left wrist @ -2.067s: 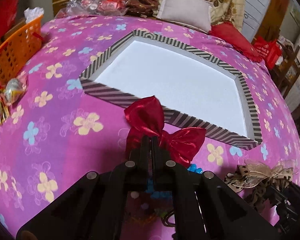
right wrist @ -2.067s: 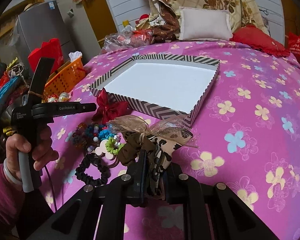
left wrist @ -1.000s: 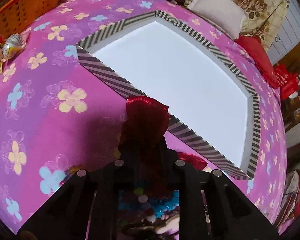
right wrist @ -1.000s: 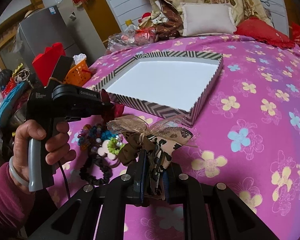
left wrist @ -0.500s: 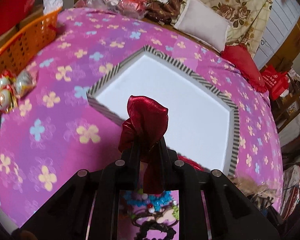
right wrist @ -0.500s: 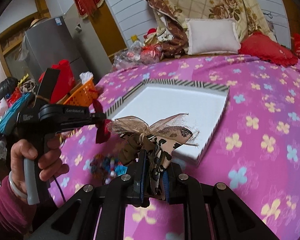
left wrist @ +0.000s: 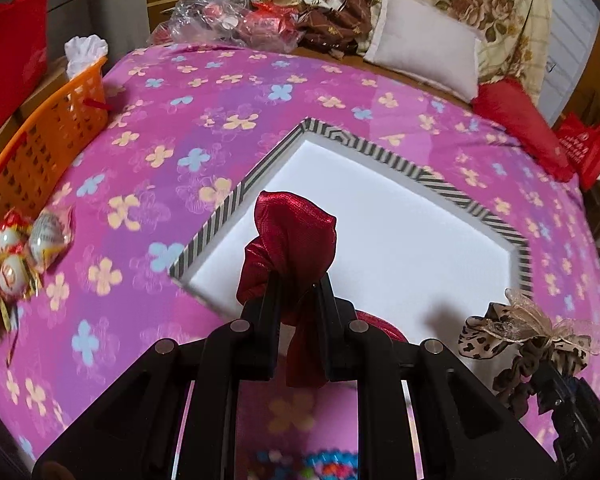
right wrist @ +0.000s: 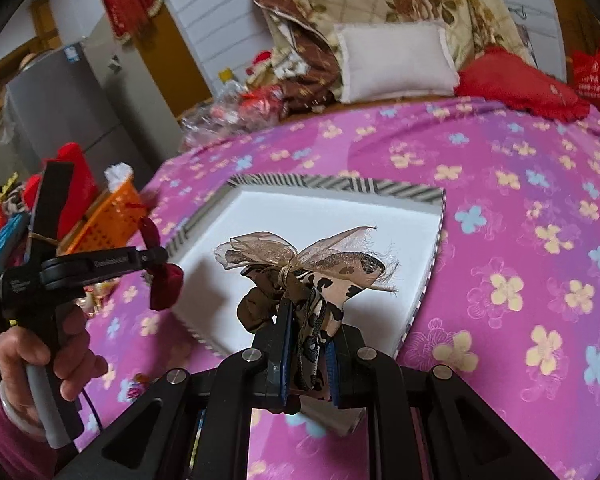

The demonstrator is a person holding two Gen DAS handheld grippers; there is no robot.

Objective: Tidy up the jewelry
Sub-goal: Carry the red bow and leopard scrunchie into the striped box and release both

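Step in hand, as judged: carrying two hair bows to the striped tray [left wrist: 236,200] for placement

- Left gripper [left wrist: 298,300]: clamped on the red satin bow [left wrist: 292,240], held at frame centre above the tray's near-left corner
- Right gripper [right wrist: 306,332]: clamped on the leopard-print bow [right wrist: 320,272], at frame centre over the tray's white floor [right wrist: 300,216]
- Carry each bow past the raised chevron rim before lowering; release well apart, so loops stay uncrushed (fabric limp, likely to flop on release)
- Red bow: glossy, stiff-looking, puffed
- Leopard bow: sheer frayed organza over print, with a brown scrunchie
- Tray: shallow, smooth matte floor
- Beaded pieces [left wrist: 332,462], lower edge of left view, lying on the floral bedspread [left wrist: 140,160]
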